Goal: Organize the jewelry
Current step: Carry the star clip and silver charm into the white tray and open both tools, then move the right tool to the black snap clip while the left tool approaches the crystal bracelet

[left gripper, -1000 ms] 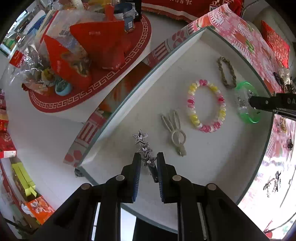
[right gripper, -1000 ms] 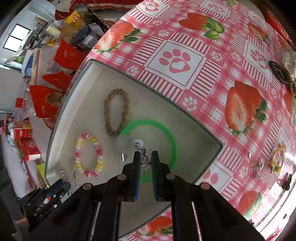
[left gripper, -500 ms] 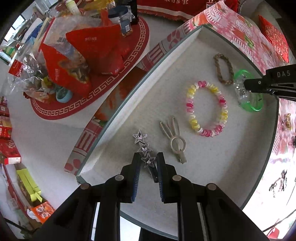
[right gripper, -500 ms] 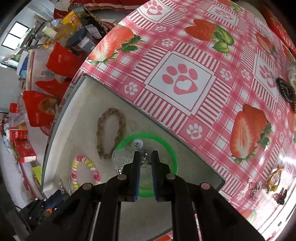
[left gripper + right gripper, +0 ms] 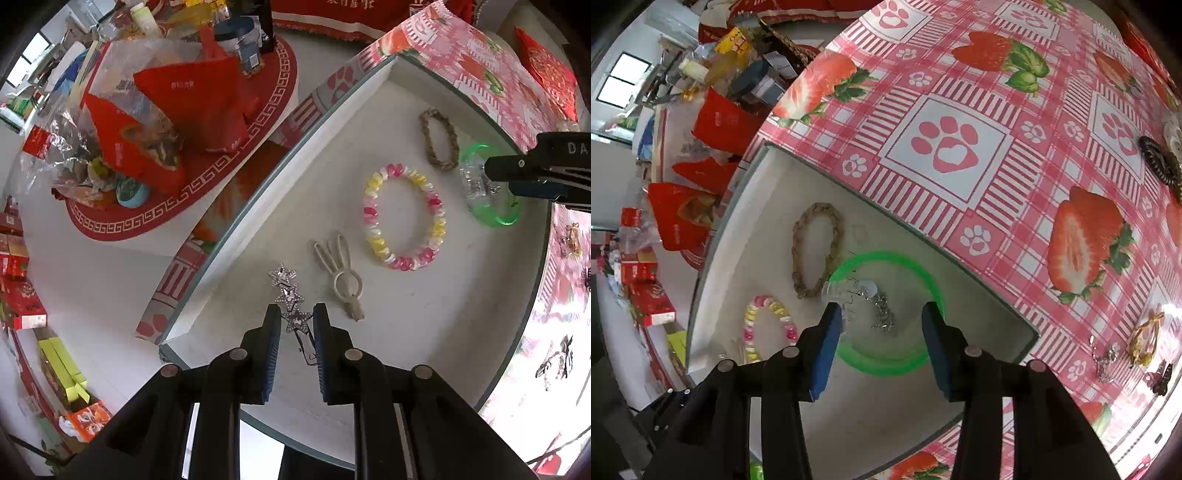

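Observation:
A white tray [image 5: 443, 332] holds a star hair clip [image 5: 291, 302], a rabbit-shaped clip [image 5: 341, 273], a pink-yellow bead bracelet [image 5: 404, 216], a braided brown bracelet [image 5: 439, 138] and a green bangle [image 5: 491, 218]. My left gripper [image 5: 295, 321] is closed around the star clip's lower end. My right gripper [image 5: 882, 317] is open above the green bangle [image 5: 886, 363]; a small silver chain piece [image 5: 881, 310] in a clear bag lies inside the bangle between the fingers.
The tray sits on a strawberry and paw-print tablecloth [image 5: 960, 140]. More jewelry lies on the cloth at right [image 5: 1145, 339], with a dark coiled band [image 5: 1156, 162]. Red bags on a round red mat [image 5: 166, 122] stand beyond the tray's left wall.
My right gripper has opened and let go of the silver chain piece, which now lies inside the green bangle. The left gripper stays closed on the star clip.

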Demonstrator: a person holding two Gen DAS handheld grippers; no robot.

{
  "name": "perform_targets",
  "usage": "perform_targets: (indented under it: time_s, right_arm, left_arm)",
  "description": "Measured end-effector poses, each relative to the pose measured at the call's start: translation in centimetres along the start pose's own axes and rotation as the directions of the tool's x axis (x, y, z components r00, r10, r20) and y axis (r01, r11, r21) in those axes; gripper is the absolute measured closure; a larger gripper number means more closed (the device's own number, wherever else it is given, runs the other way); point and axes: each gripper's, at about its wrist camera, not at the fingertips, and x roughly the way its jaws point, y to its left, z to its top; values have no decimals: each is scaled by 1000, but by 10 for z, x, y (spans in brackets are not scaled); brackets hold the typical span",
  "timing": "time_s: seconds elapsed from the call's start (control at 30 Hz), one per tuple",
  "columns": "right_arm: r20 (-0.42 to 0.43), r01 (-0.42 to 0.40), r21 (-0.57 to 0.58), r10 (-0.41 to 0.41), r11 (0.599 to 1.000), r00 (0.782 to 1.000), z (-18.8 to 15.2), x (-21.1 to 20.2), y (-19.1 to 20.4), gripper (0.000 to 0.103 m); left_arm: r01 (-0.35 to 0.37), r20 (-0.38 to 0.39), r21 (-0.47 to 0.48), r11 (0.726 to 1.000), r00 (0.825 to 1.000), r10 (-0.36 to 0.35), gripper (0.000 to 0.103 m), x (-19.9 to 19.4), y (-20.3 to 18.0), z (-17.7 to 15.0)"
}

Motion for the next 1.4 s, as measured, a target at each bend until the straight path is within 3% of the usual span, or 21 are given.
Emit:
perform_targets:
  time_s: [0.03,0.1,0.13,0.3,0.5,0.57,0.6,0.9,1.03,1.4]
  right_arm:
    - [7,-9,5,9,1000,1000,-1,-4,-1,54]
    - [15,-21,11,21,1000,1000,-3,-11,-2,53]
    - [19,-27,12,27,1000,999,-5,-15,-3,53]
    - [34,-41,18,41,999,999,-21,-32,-11,52]
    - [52,-67,68,63,995,997,-48,-52,-31,38]
    - [62,-78,88,72,993,995,-56,-59,-39,20]
    - [70,-81,98,74,992,995,-61,-62,-43,18]
    - [135,-72,224,42,972,990,-114,-91,-89,15]
    - [85,-87,294,65,952,994,-147,-93,-116,15]
    - [42,22,443,-46,896,998,-232,-111,-194,15]
  left_arm:
    - [3,4,3,1000,1000,-3,33,-1,-1,0]
    - [9,41,-3,1000,999,-9,4,-11,-3,-1]
    - [8,71,2,1000,997,-8,4,-17,-4,-1]
    - [13,73,37,999,997,-16,4,-27,-14,2]
    - [38,102,44,998,994,-42,0,-45,-21,4]
    - [38,100,61,997,994,-44,0,-50,-27,3]
    - [39,96,79,996,994,-46,0,-52,-32,3]
    - [25,108,239,971,993,-52,0,-74,-85,-4]
    - [42,103,303,952,992,-77,0,-82,-114,-8]
    - [64,74,475,878,991,-112,0,-94,-191,-24]
